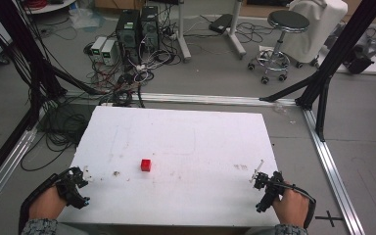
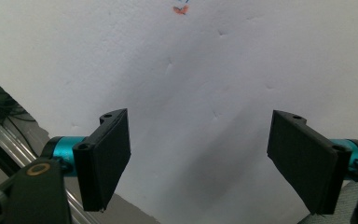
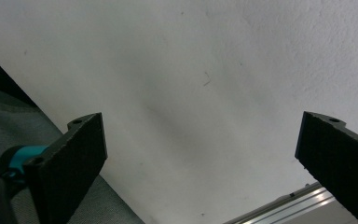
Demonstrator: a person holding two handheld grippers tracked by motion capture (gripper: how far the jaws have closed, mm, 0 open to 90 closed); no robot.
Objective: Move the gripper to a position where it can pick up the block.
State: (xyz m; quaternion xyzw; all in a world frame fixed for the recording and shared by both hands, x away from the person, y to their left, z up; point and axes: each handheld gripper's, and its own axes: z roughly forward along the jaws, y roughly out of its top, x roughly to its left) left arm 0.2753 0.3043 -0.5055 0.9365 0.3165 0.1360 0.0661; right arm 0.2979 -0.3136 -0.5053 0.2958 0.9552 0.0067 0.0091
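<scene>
Small red cube (image 1: 146,165) sits mid-counter (image 1: 186,132); likely light, rigid; grip opposite flat faces. Left gripper (image 2: 198,158) and right gripper (image 3: 200,154): jaws spread, empty.

One white counter (image 1: 186,132); one red cube (image 1: 146,165); two tongs, left (image 1: 81,183) and right (image 1: 264,188), both spread wide; one stool (image 1: 286,29) beyond.
</scene>
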